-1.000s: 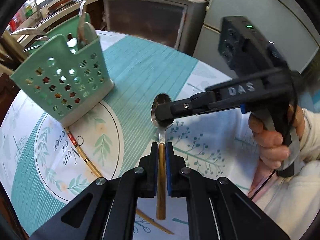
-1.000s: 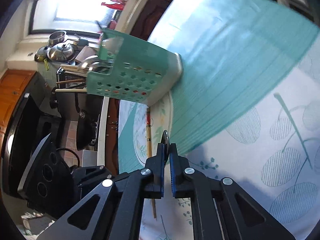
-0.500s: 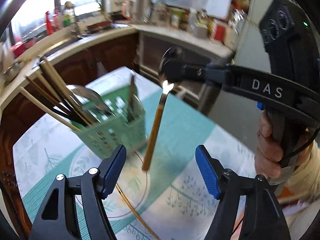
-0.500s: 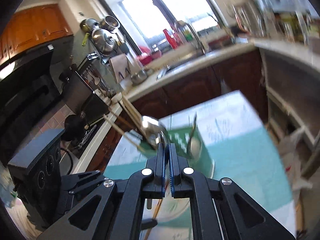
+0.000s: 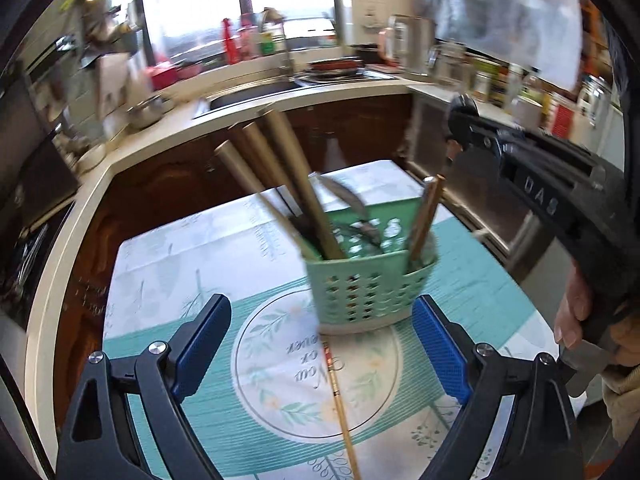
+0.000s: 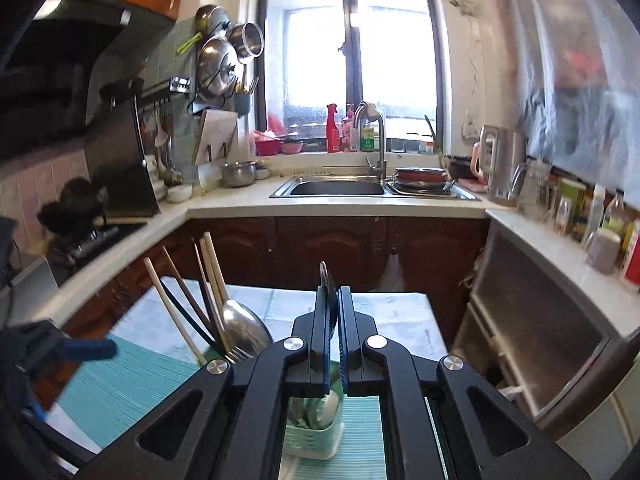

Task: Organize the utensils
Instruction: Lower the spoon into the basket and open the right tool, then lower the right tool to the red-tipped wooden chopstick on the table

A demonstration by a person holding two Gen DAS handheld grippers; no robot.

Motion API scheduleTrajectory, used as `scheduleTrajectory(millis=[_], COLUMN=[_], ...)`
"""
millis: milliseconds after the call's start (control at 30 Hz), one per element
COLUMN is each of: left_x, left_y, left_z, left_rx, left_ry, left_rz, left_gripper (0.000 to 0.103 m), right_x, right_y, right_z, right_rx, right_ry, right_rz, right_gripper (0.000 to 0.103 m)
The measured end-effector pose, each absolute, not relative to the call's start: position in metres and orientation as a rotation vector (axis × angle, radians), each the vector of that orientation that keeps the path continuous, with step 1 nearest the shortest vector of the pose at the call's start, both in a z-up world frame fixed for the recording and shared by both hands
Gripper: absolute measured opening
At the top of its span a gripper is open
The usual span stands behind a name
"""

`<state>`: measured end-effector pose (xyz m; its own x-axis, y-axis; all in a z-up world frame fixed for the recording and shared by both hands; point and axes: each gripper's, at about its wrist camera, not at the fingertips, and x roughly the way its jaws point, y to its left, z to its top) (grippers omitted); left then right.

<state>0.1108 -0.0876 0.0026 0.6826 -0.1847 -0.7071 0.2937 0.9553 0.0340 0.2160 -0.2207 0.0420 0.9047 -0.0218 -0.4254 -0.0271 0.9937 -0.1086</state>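
Note:
My right gripper [image 6: 333,312] is shut on the bowl of a gold-handled spoon [image 6: 325,280], whose silver edge sticks up between the pads. In the left wrist view the same right gripper [image 5: 460,120] hangs at the upper right. The spoon [image 5: 426,216] slants down from it, its handle end inside the right side of the green perforated basket [image 5: 368,284]. The basket also holds several chopsticks [image 5: 280,168] and spoons. My left gripper [image 5: 322,348] is near the basket's foot, jaws opening wide, with nothing between them.
A loose gold chopstick [image 5: 340,400] lies on the patterned tablecloth [image 5: 160,280] in front of the basket. A hand [image 5: 576,312] holds the right gripper at the right edge. Behind the table runs a kitchen counter with a sink [image 6: 338,188] and dark cabinets.
The left gripper let go of the spoon's handle and opened wide. The right gripper lifted the spoon by its bowl and carried it over the basket, which stands upright now.

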Motion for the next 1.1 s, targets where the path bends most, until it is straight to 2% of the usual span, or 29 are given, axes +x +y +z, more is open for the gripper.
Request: scheduleTrajectory(millis=[233, 467, 800, 1100], left_x=[0.108, 0.104, 0.099, 0.097], left_y=[-0.058, -0.048, -0.04, -0.019], left_z=[-0.021, -0.028, -0.026, -0.037], left_rx=[0.03, -0.015, -0.036, -0.048], left_ry=[0.851, 0.875, 0.876, 0.903], left_rz=[-0.22, -0.197, -0.179, -0.117], left_gripper=[0.091, 0.091, 0.091, 0.091], right_x=[0.246, 0.229, 0.191, 0.167], right_y=[-0.209, -0.224, -0.23, -0.194], right_z=[-0.006, -0.006, 0.014, -0.031], right_rx=[-0.152, -0.056, -0.007, 0.035], right_ry=[0.599, 0.567, 0.609, 0.856], right_rz=[0.072, 0.094, 0.124, 0.206], right_gripper=[0.005, 0.025, 0.025, 0.025])
